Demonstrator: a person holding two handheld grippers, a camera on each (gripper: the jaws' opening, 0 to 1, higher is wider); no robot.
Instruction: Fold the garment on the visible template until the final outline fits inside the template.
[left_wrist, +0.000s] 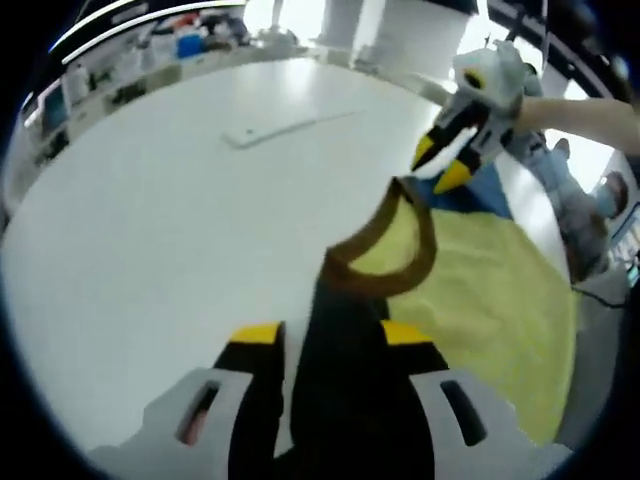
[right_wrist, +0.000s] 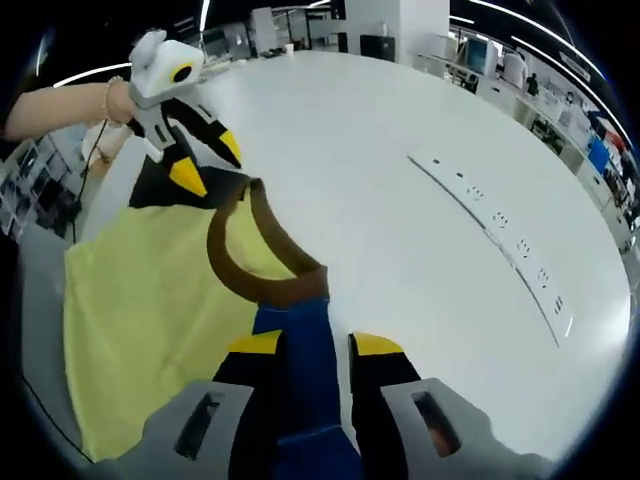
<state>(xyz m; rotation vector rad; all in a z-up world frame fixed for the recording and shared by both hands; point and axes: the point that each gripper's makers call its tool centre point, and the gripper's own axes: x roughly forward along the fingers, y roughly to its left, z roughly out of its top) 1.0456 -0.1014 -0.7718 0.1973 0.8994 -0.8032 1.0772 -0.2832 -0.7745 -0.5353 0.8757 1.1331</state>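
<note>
Above the white table (left_wrist: 150, 230), the left gripper (left_wrist: 330, 335) and right gripper (right_wrist: 310, 345) each clamp a shoulder of the yellow shirt (right_wrist: 140, 310), brown collar (right_wrist: 250, 265) between. Uneven pulling could skew the fold, I judge.

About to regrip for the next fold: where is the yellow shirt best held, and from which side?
Hold the yellow shirt at its two shoulders, either side of the brown collar, coming from the collar end. The body lies flat beyond on the white table, and each hand-held gripper already closes on a shoulder there.
</note>
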